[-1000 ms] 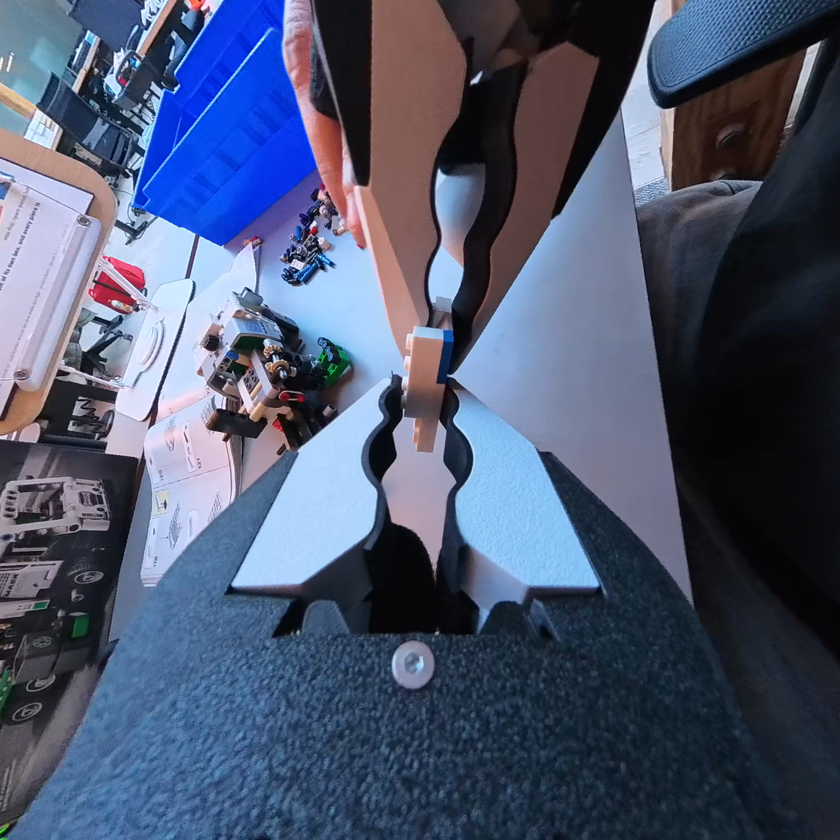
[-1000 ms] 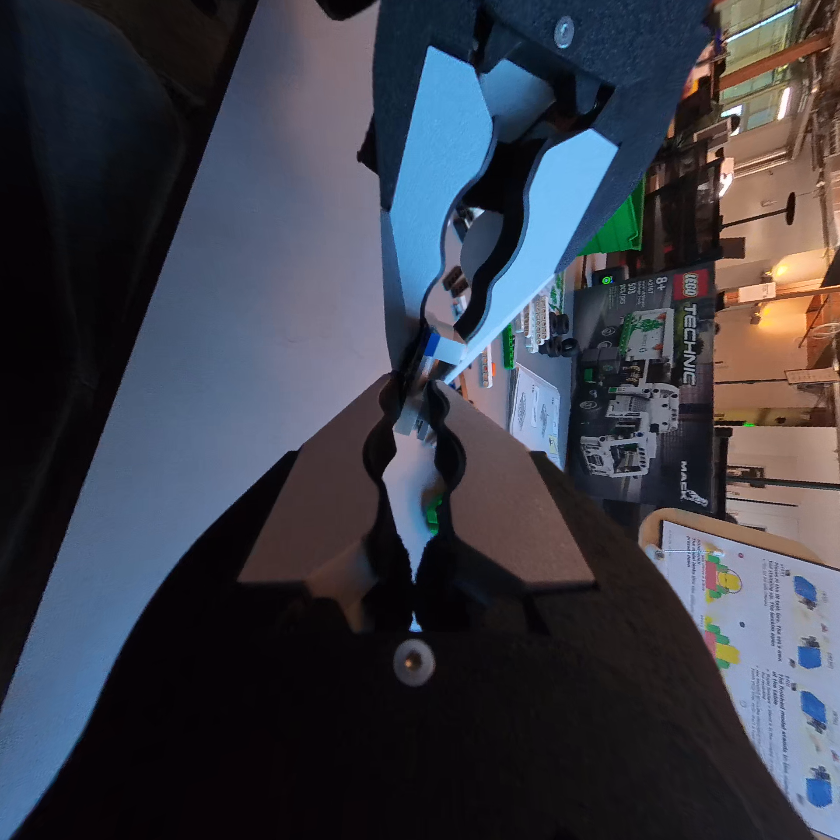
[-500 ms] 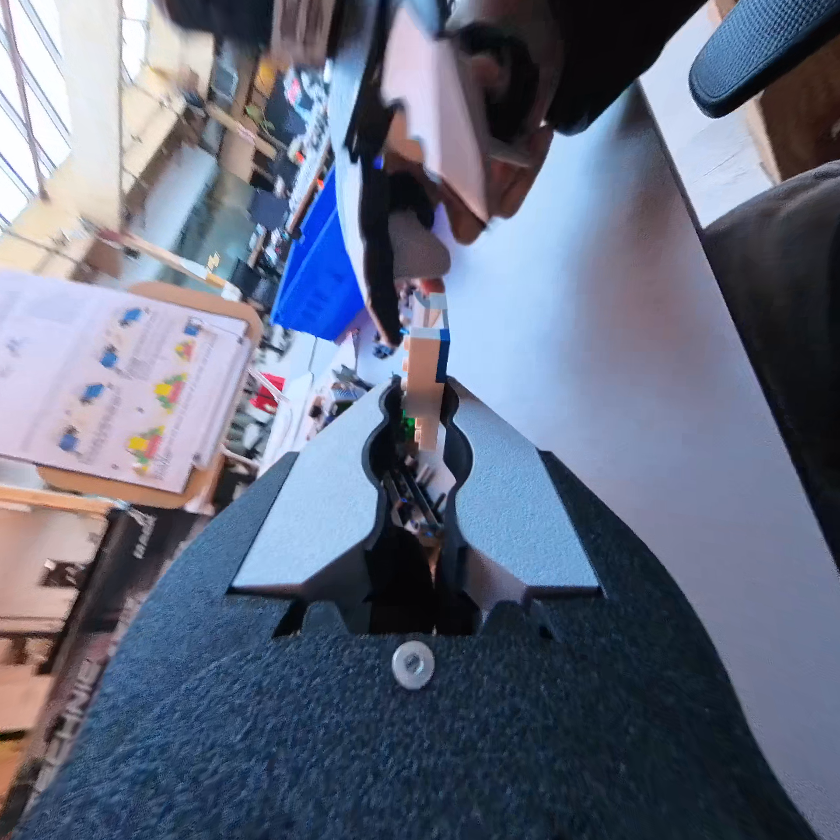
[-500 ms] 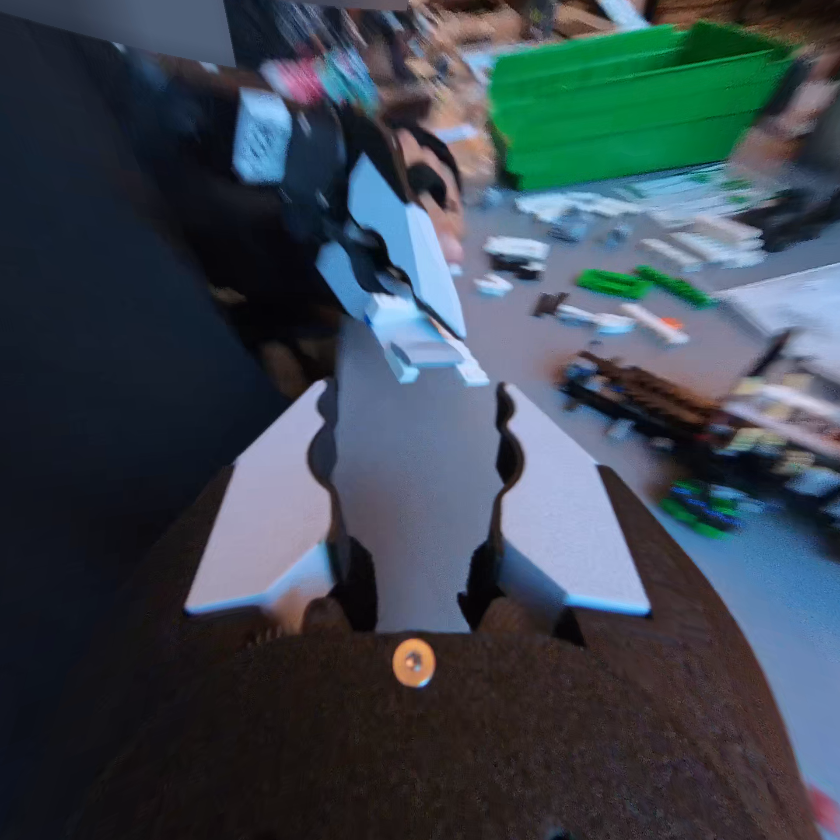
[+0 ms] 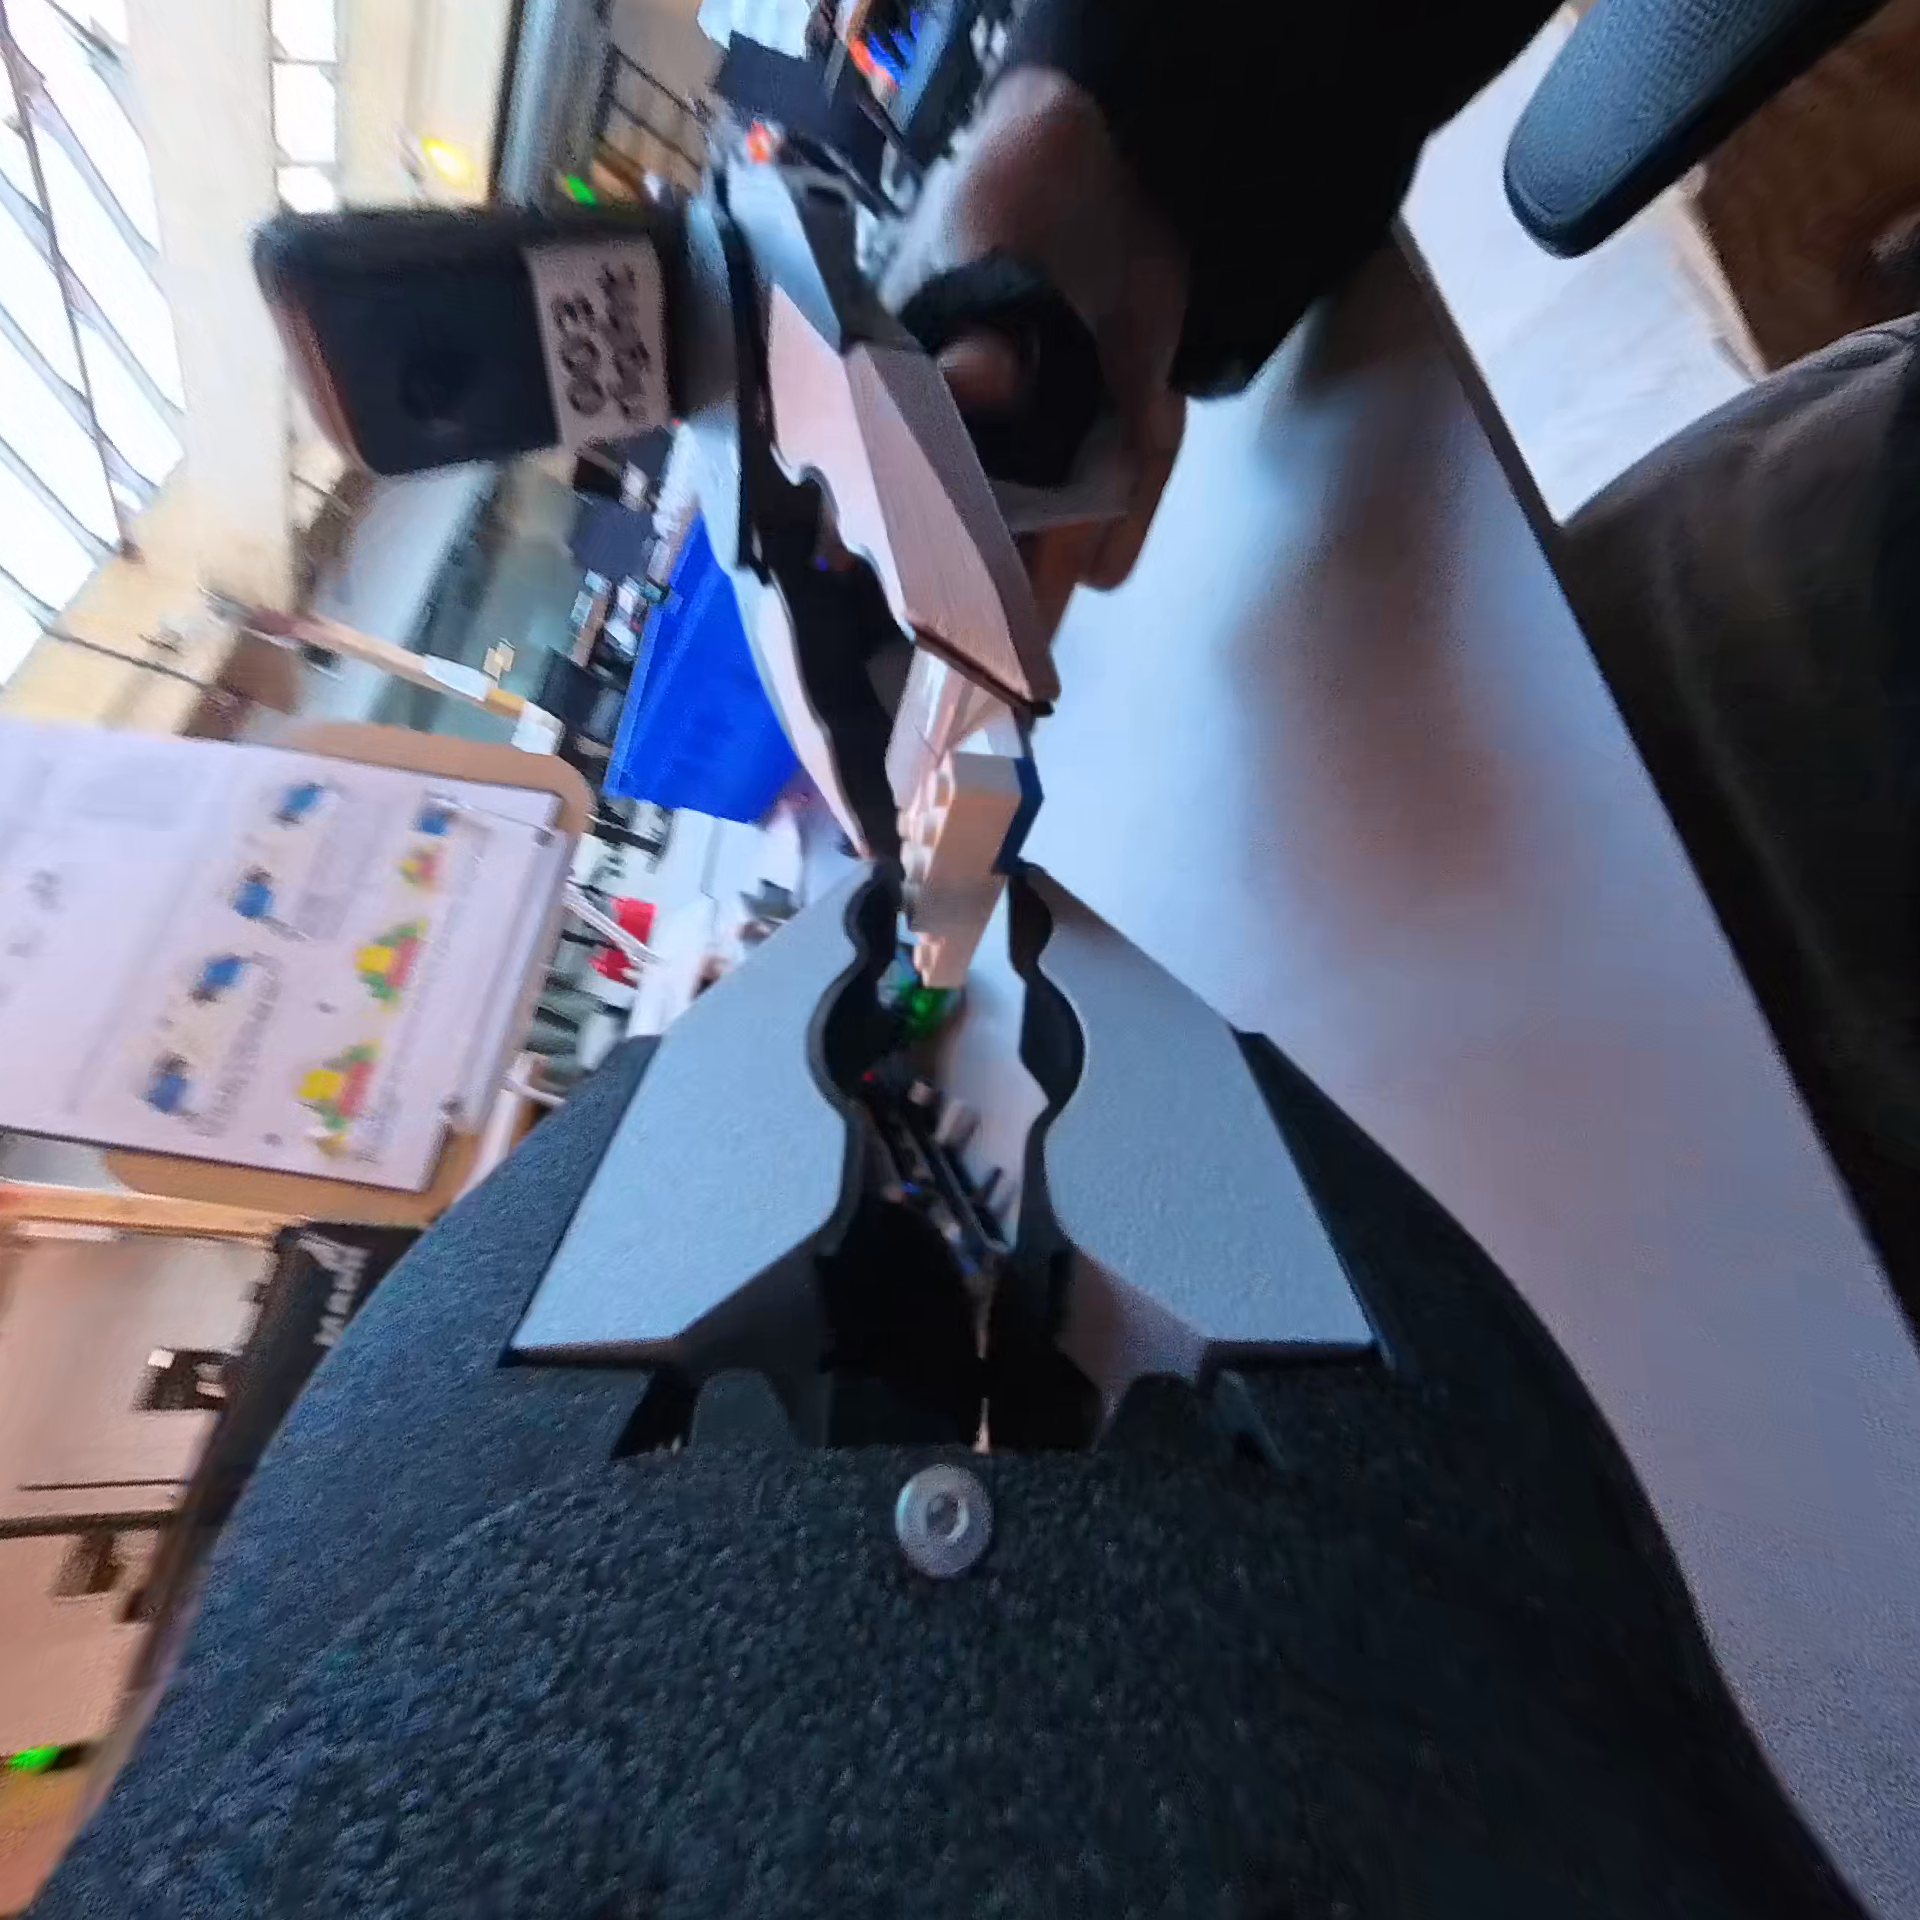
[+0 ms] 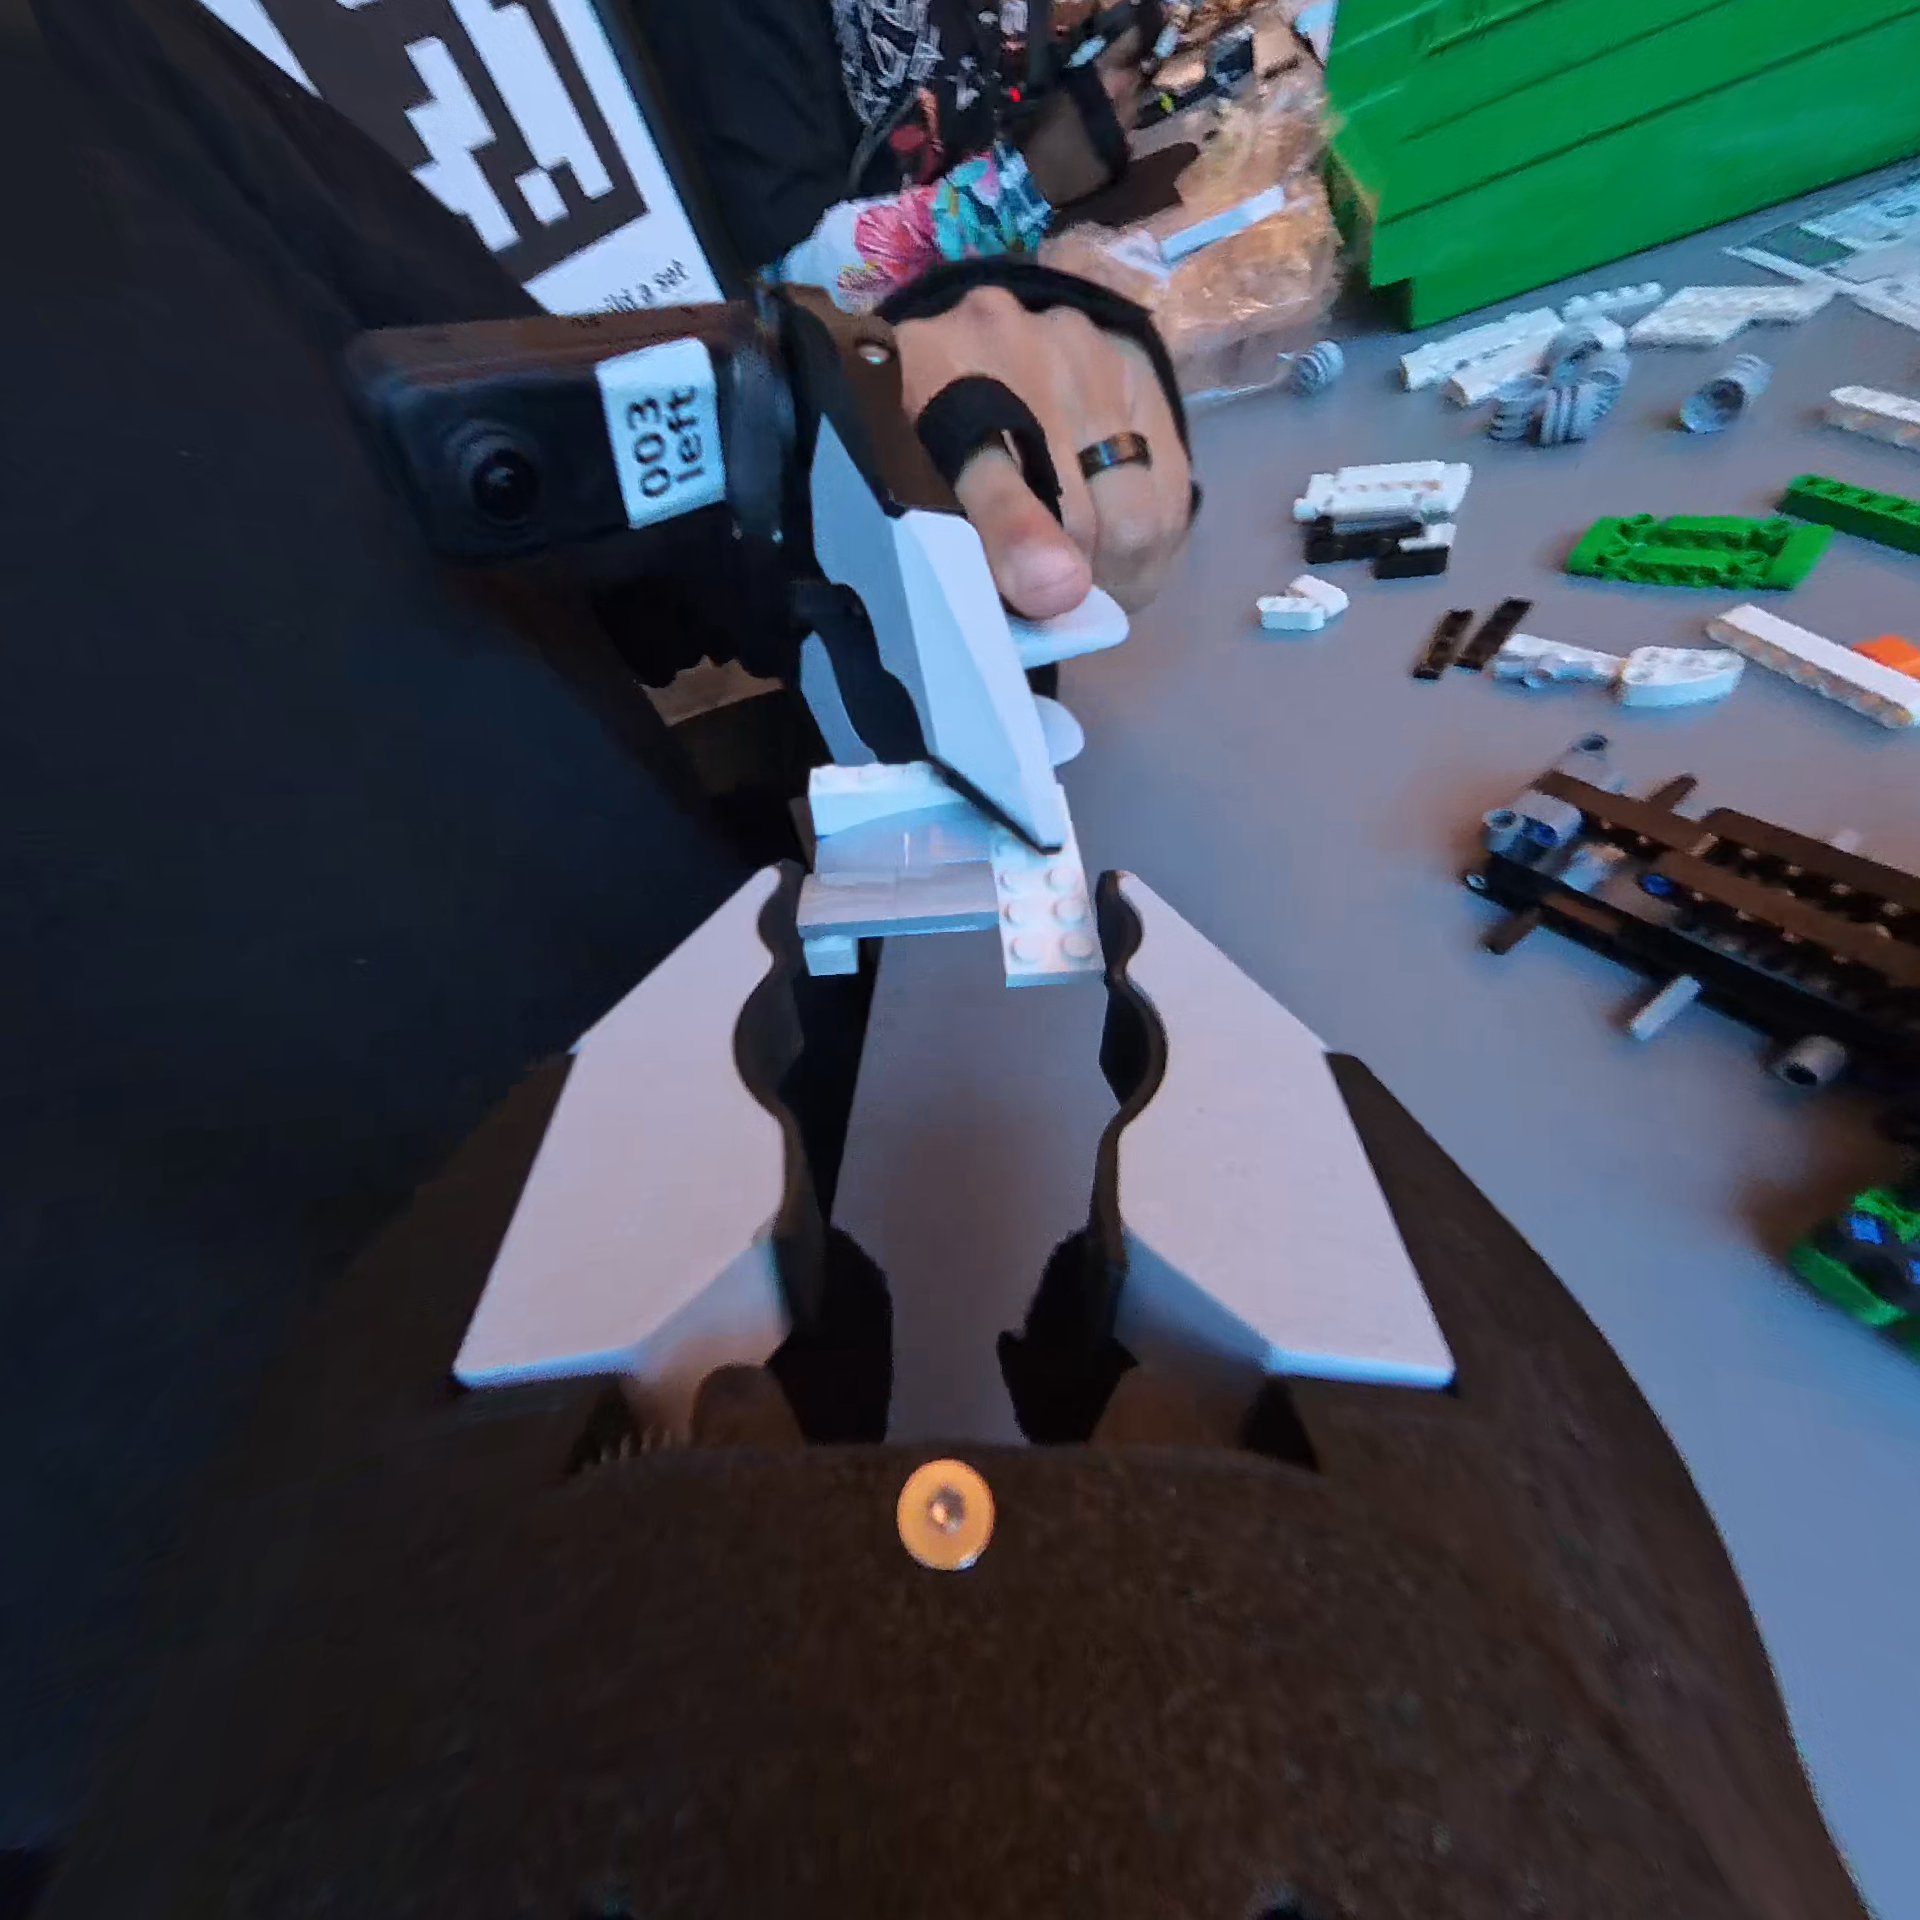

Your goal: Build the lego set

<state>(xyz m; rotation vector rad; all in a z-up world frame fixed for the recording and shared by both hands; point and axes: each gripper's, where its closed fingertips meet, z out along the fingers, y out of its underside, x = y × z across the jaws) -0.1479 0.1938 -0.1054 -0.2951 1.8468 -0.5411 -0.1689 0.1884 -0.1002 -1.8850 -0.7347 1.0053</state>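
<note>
A small white lego assembly with a studded plate and a blue edge is held in the air above the grey table. My left gripper is shut on its near end. In the right wrist view the left gripper comes in from above, with a hand behind it. My right gripper is open, its tips on either side of the assembly's end without clamping it. In the left wrist view the right gripper straddles the assembly from the far side.
A long black lego chassis lies on the table to the right. Loose white, black and green parts lie beyond it, before a green bin. A blue bin, an instruction board and a chair armrest stand around. Both grippers' tips are close together, under 4 cm apart.
A second ago both grippers were shut on the assembly, tip to tip. My right gripper has let go, opened wide and swung round. The left gripper keeps its hold and has tilted.
</note>
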